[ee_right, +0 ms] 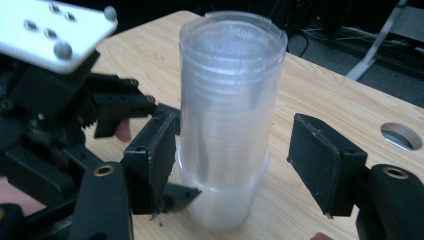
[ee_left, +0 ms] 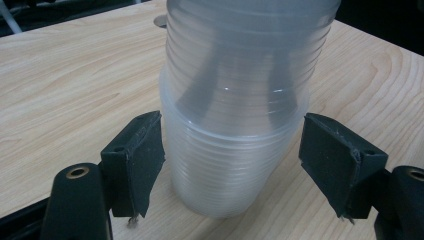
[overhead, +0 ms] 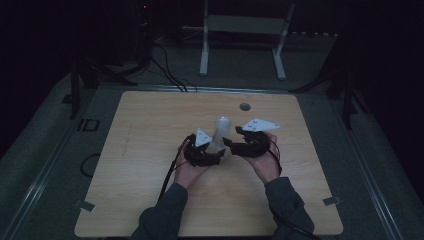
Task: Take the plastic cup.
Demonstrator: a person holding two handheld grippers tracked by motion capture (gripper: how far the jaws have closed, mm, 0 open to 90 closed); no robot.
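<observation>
A tall stack of translucent plastic cups stands upside down near the middle of the wooden table. My left gripper reaches the stack's base from the left. In the left gripper view the stack sits between the black pads, which lie very close to its sides without visibly squeezing it. My right gripper comes in from the right. Its jaws stand open around the stack, with a clear gap on one side.
A round cable hole lies in the tabletop behind the stack. Beyond the far edge a white metal frame and black cables rest on the dark floor. Cables trail from both grippers toward the person's sleeves.
</observation>
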